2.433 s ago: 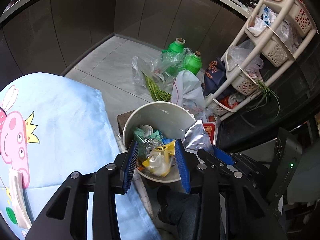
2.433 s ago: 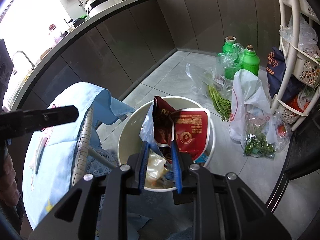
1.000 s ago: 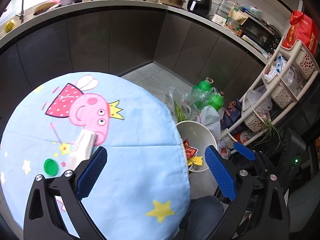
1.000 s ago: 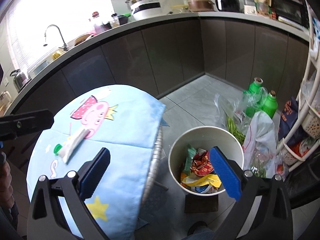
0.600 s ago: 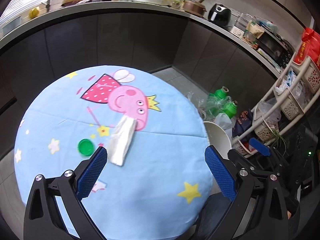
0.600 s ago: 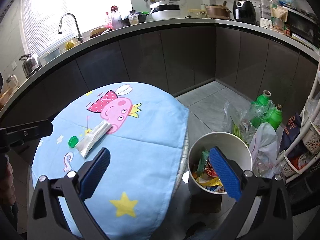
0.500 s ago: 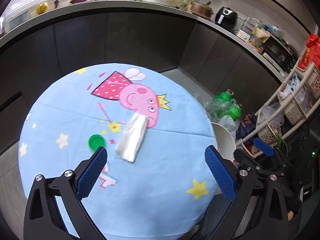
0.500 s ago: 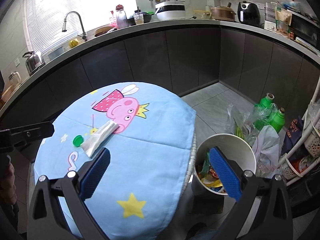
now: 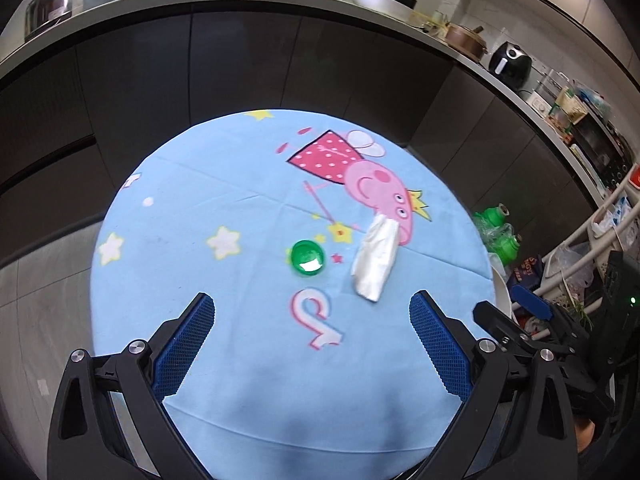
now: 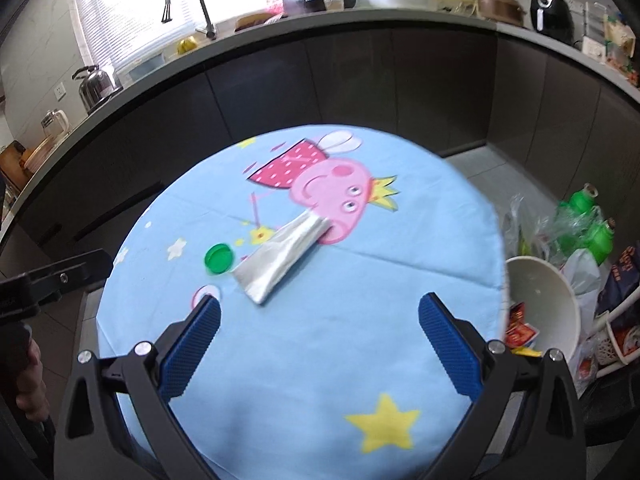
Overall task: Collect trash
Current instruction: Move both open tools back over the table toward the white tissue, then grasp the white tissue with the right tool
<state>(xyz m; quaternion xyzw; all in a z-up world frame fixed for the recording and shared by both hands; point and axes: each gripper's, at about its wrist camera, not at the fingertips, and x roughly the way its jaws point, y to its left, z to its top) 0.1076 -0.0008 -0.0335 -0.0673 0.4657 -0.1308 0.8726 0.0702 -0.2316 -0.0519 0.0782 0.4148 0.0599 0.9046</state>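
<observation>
A flat silver wrapper [image 9: 375, 259] [image 10: 283, 257] and a green bottle cap [image 9: 307, 257] [image 10: 218, 259] lie side by side on the round table's blue cartoon cloth [image 9: 240, 208] [image 10: 360, 280]. My left gripper [image 9: 312, 344] is open and empty, above the near part of the table, short of both pieces. My right gripper [image 10: 319, 338] is open and empty, also above the near part, with the wrapper ahead to its left. A white bin [image 10: 540, 292] holding wrappers stands on the floor right of the table.
Green bottles [image 10: 592, 220] and plastic bags sit on the floor beyond the bin. A white basket rack [image 9: 600, 240] stands at the far right. Dark cabinets and a cluttered counter [image 10: 360, 32] curve behind the table. My right gripper shows in the left wrist view [image 9: 532, 308].
Both grippers have drawn back from the bin, opened wide and swung left over the table. The red packet that the right gripper held now lies in the bin.
</observation>
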